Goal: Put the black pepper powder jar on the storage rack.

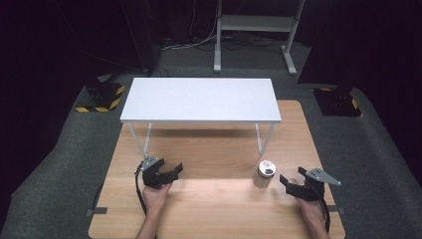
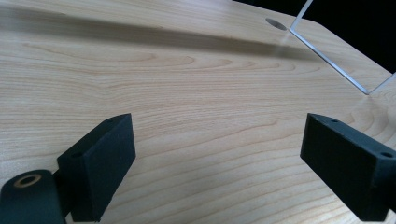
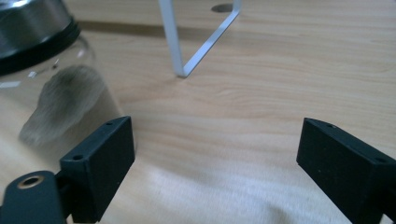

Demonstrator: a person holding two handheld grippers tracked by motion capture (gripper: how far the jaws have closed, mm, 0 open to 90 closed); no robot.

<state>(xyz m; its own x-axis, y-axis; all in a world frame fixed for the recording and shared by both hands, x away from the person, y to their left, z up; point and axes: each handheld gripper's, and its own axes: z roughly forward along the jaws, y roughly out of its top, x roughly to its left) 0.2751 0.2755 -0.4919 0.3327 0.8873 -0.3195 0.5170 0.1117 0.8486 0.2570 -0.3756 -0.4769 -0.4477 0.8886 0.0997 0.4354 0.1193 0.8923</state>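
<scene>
A small clear glass jar [image 1: 265, 174] with a metal lid stands on the wooden table [image 1: 219, 209], right of centre. My right gripper [image 1: 292, 177] rests just right of it, open, nothing between its jaws. In the right gripper view the jar [image 3: 51, 93] fills the upper left, beside the left jaw, and the right gripper [image 3: 215, 158] is spread wide over bare wood. My left gripper [image 1: 166, 168] sits open at the table's left, far from the jar. The left gripper [image 2: 217, 154] holds nothing in its own view.
A white raised shelf [image 1: 199, 99] on thin white legs [image 1: 263, 138] spans the far half of the table. One leg frame [image 3: 196, 42] stands just beyond the right gripper; another leg frame [image 2: 327, 51] stands ahead of the left gripper. Dark floor surrounds the table.
</scene>
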